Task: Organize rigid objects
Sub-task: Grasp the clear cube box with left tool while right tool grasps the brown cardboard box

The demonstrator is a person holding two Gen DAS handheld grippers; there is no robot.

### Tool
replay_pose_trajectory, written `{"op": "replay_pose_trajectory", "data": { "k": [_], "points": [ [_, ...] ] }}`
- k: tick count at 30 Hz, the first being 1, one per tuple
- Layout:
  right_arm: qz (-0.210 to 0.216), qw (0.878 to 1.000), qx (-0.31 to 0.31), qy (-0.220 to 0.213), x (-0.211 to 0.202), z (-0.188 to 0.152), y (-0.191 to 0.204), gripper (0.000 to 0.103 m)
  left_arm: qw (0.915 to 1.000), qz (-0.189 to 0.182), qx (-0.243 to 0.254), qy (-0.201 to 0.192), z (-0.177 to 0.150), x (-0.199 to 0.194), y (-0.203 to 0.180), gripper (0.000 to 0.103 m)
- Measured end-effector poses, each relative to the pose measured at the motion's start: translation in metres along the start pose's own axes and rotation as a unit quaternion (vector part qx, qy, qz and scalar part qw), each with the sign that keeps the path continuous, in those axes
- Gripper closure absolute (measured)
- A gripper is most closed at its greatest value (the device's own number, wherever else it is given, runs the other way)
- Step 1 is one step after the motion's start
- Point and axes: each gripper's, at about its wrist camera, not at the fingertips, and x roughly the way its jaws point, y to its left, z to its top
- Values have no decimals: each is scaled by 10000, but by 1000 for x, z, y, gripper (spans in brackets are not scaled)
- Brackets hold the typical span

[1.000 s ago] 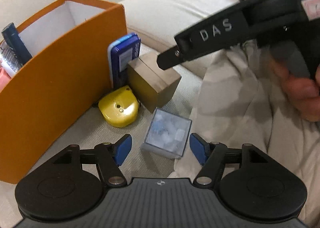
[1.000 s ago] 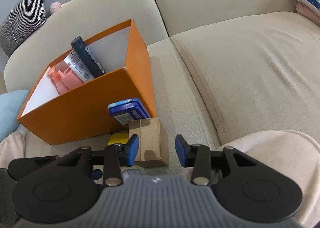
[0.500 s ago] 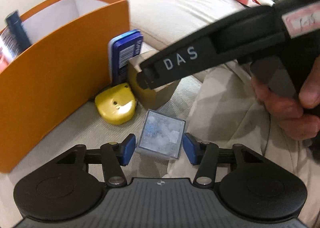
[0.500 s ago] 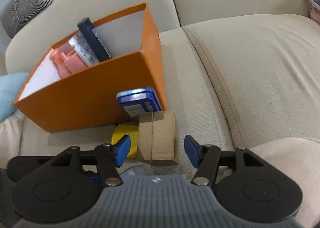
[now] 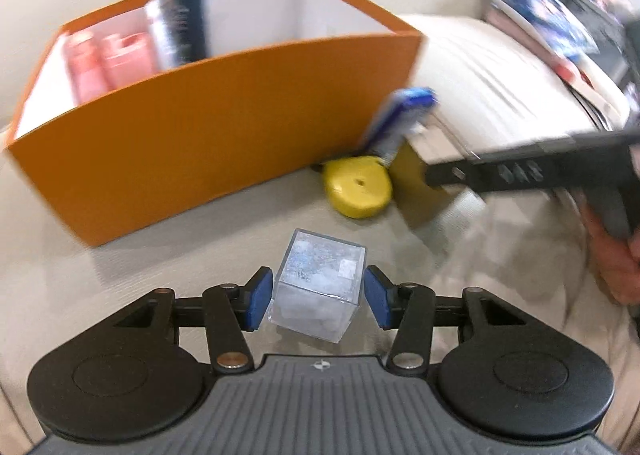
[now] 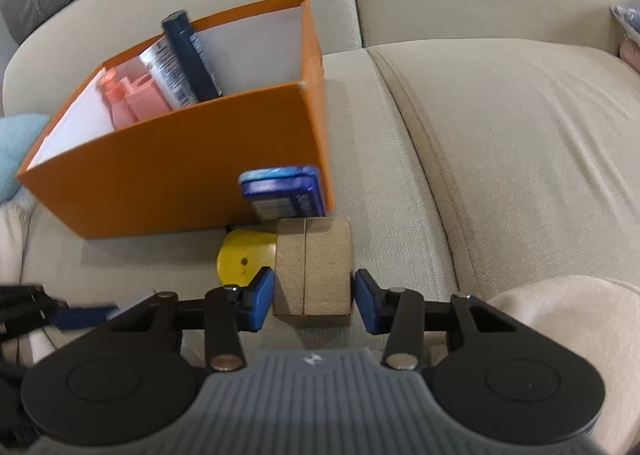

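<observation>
The clear cube (image 5: 318, 285) sits between the left tool (image 5: 316, 305) pads on the sofa (image 6: 500, 135), left pad touching, a sliver of gap at the right one, so we count that tool open. The right tool (image 6: 313, 303) is closing around the cardboard block (image 6: 312, 269), pads not yet pressing. We should seat both squarely before lifting. The orange box (image 6: 180, 171), just behind, already holds pink bottles (image 6: 132, 99), a tube (image 6: 168, 71) and a dark stick (image 6: 192, 51); its right half looks free.
</observation>
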Motion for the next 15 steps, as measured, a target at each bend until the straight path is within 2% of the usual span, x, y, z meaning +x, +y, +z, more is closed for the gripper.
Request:
{"op": "replay_pose_trajectory", "data": {
  "k": [6,10,12,15],
  "points": [
    [-73,9977,-654,-144,-15,-13,34,58,9982,130,-549,-203,4,4,32,46],
    [-172,9922,-1225,-116,-13,-20,62,58,9965,181,-760,-280,10,9,37,47],
    [-325,9879,-1516,-94,-8,-24,76,58,9963,177,-791,-277,7,8,42,47],
    [-650,9743,-2155,-72,-1,-34,99,58,9959,116,-864,-223,10,21,37,47]
  ]
}}
